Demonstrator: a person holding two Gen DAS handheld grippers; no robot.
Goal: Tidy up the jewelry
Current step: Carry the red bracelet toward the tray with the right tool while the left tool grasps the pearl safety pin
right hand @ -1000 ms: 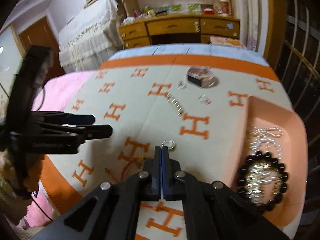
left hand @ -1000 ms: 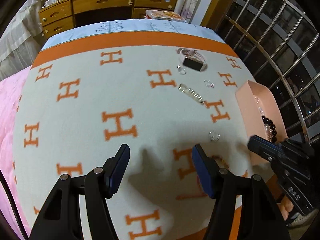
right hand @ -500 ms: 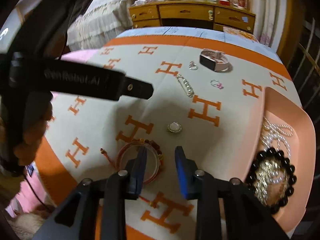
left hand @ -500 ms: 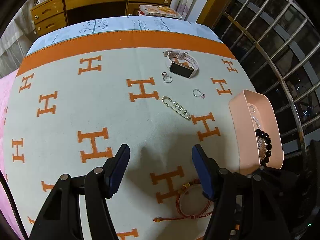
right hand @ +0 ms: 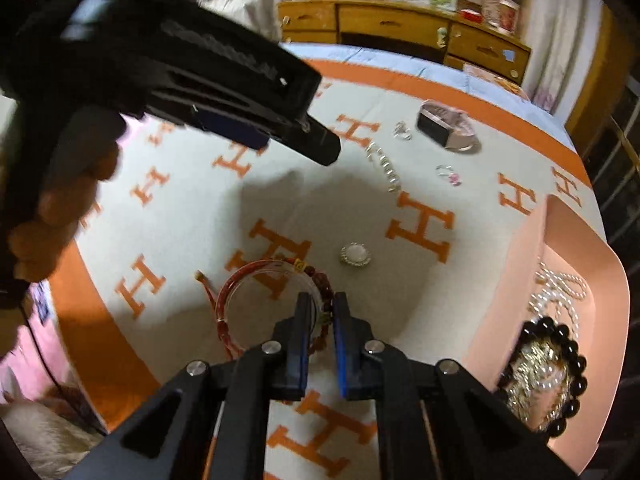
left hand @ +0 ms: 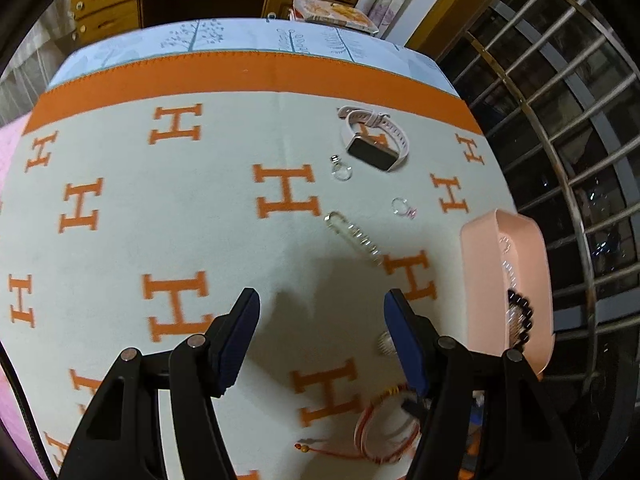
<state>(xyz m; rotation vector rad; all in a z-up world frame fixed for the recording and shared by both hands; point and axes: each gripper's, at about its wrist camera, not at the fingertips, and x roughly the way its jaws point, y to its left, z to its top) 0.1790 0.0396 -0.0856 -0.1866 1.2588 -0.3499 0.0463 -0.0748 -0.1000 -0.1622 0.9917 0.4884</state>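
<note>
A red cord bracelet [right hand: 256, 292] lies on the white and orange H-patterned blanket [right hand: 192, 200]. My right gripper [right hand: 321, 312] has its fingers narrowly apart around the bracelet's beaded side, close to touching it. The bracelet also shows in the left wrist view [left hand: 380, 432]. My left gripper [left hand: 320, 320] is open and empty, hovering above the blanket. A pink tray [right hand: 560, 216] at the right holds a black bead bracelet [right hand: 560, 364] and pearls [right hand: 560, 292]. A round brooch [right hand: 355, 255], a pearl pin [right hand: 384, 166], two rings and a pink watch [right hand: 444, 126] lie on the blanket.
A wooden dresser [right hand: 400, 28] stands beyond the bed. A metal window grille [left hand: 560, 140] runs along the right side. The left gripper's body [right hand: 180, 68] and the hand holding it fill the upper left of the right wrist view.
My right gripper has come down over the red bracelet and its fingers have narrowed around the beaded side. The left gripper has shifted slightly forward, still open.
</note>
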